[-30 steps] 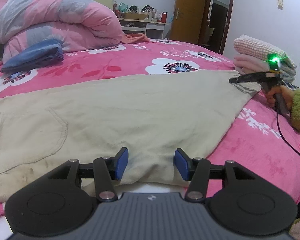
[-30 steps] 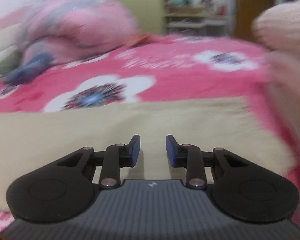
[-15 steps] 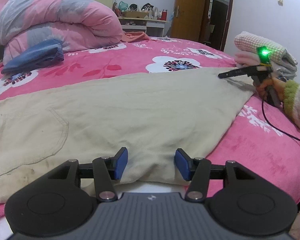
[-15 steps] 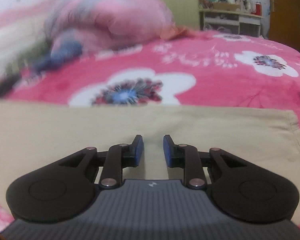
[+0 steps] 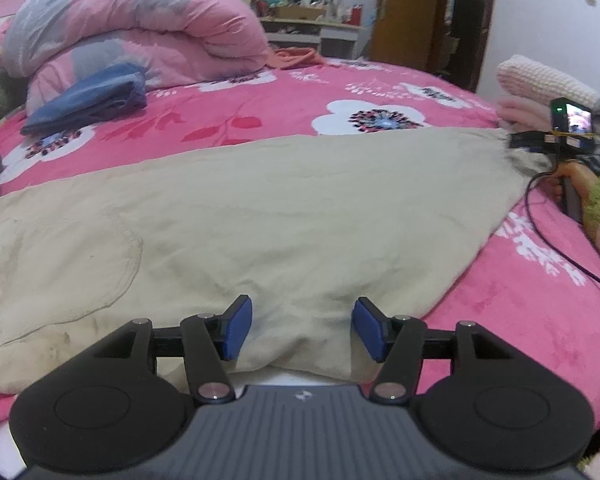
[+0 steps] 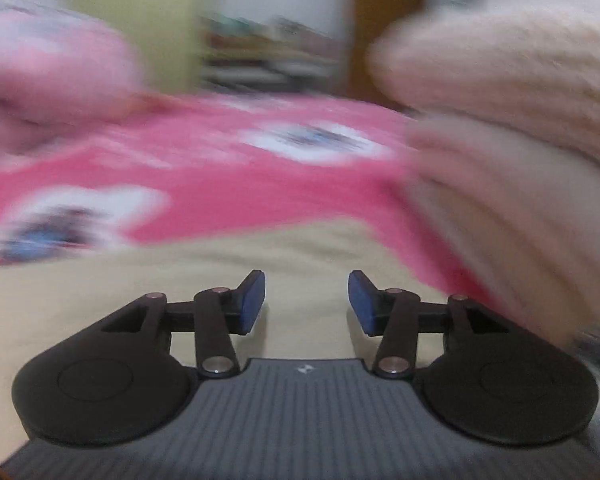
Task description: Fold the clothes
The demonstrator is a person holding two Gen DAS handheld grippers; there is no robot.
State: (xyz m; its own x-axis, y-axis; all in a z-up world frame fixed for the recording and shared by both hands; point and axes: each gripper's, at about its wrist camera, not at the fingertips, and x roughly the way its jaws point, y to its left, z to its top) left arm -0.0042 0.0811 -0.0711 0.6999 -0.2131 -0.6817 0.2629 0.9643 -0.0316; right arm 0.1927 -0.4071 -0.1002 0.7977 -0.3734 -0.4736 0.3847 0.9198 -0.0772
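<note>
From the left wrist, the beige garment (image 5: 268,216) lies spread flat across the bed's pink flowered blanket (image 5: 284,100). The left claw (image 5: 302,330) hangs over its near hem, jaws opening, cloth under the gap but neither pad pressing it. At the garment's far right corner sits the right claw (image 5: 518,141), a hand (image 5: 572,178) on its handle, beside a stack of folded knitwear (image 5: 540,84). A rolled pink quilt (image 5: 132,28) and folded blue cloth (image 5: 88,98) lie at the back.

From the right wrist, much is blurred. The right claw (image 6: 306,306) is opening above the beige garment (image 6: 140,280), gripping nothing.
</note>
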